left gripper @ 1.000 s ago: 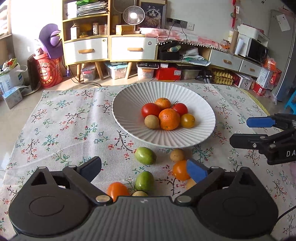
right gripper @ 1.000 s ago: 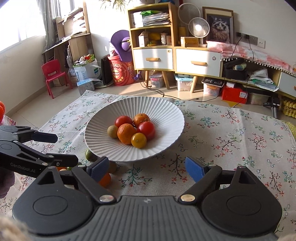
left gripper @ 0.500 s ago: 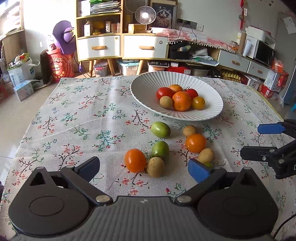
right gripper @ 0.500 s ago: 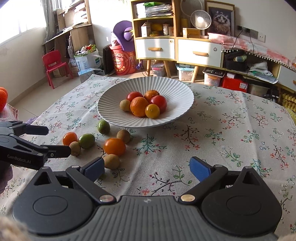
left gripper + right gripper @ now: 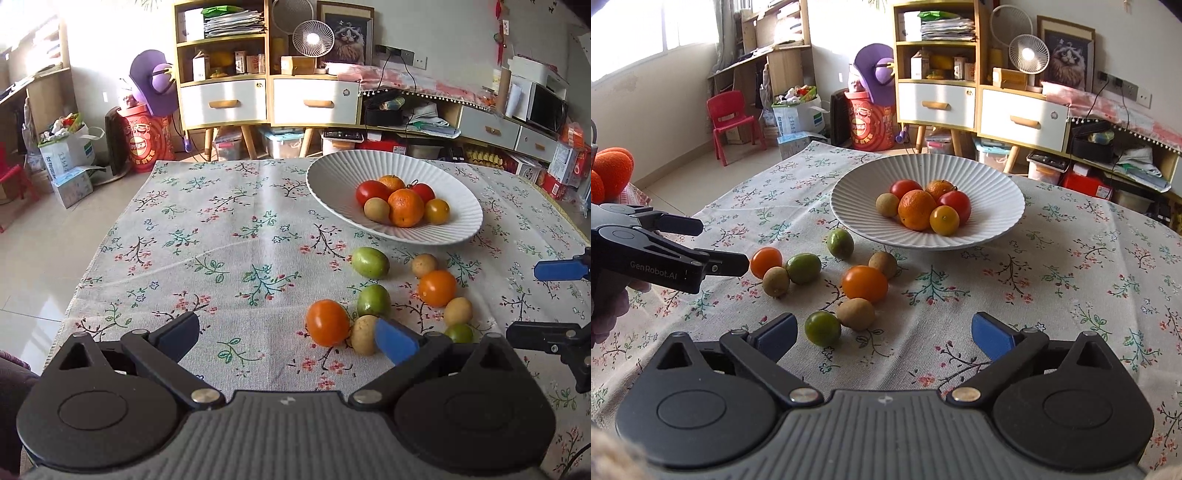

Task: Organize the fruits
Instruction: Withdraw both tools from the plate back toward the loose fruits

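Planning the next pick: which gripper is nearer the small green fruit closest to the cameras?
Right. The right gripper, open, has the small green fruit just ahead by its left finger; the left gripper sits further left.

"genrobot.ai" stands in white on the left gripper (image 5: 718,247) body.

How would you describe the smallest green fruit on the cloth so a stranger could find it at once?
Start at the white ribbed bowl and come down to the loose fruit on the floral tablecloth. At the near edge of that cluster lies the small green fruit, touching a brown one. It is rounder and darker than the other two green ones.
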Available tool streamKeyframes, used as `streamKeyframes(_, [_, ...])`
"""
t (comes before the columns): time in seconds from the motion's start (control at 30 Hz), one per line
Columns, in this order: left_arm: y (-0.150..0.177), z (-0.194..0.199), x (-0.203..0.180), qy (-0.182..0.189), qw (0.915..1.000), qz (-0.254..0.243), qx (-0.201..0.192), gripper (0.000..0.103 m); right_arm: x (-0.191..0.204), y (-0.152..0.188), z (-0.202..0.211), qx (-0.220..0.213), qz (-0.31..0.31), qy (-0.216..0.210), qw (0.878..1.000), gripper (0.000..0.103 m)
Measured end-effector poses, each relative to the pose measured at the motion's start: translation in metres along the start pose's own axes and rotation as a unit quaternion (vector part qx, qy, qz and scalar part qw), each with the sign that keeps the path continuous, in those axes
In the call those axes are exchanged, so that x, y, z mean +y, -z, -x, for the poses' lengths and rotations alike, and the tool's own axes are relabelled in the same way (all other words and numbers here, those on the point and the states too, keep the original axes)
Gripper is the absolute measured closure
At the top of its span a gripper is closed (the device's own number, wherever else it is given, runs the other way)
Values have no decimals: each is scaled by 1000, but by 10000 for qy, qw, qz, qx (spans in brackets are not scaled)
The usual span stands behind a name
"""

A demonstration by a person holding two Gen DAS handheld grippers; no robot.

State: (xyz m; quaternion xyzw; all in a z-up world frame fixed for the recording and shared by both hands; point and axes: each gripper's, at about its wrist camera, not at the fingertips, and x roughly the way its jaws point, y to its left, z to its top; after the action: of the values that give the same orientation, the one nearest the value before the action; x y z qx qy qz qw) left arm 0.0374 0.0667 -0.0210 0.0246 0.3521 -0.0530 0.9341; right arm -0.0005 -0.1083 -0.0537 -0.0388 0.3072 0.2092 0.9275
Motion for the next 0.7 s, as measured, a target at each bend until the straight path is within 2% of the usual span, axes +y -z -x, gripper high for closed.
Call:
streamKeyframes(0.1, [2, -4, 1, 147, 9998, 125, 97, 9, -2, 3, -7, 98, -57, 63, 9999, 1])
streamKeyframes(0.23, [7, -11, -5, 279, 9993, -8, 255, 9, 0, 10, -12, 179, -6, 72, 9998, 1])
streamKeyframes(0.4, [16, -13, -6, 506, 9978, -42, 430, 14, 6, 13, -10, 183, 43, -37, 9998, 5])
streamKeyframes(0.47, [19, -14, -4, 572, 9973, -5, 466, 17, 8, 14, -10, 167, 106, -70, 9998, 11])
streamKeyframes(0.53, [21, -15, -3, 627, 9968, 46, 499, 29, 8, 14, -11, 189, 99, -67, 9998, 16])
streamKeyframes(0.57, [21, -14, -3, 615, 9970, 35, 459, 30, 7, 14, -12, 212, 74, -87, 9997, 22])
streamKeyframes(0.67, [18, -12, -4, 806, 9958, 41, 441, 49, 6, 16, -14, 314, 3, -225, 9993, 36])
streamKeyframes(0.7, [18, -12, -5, 899, 9949, 80, 459, 59, 7, 16, -15, 345, 3, -285, 9990, 39])
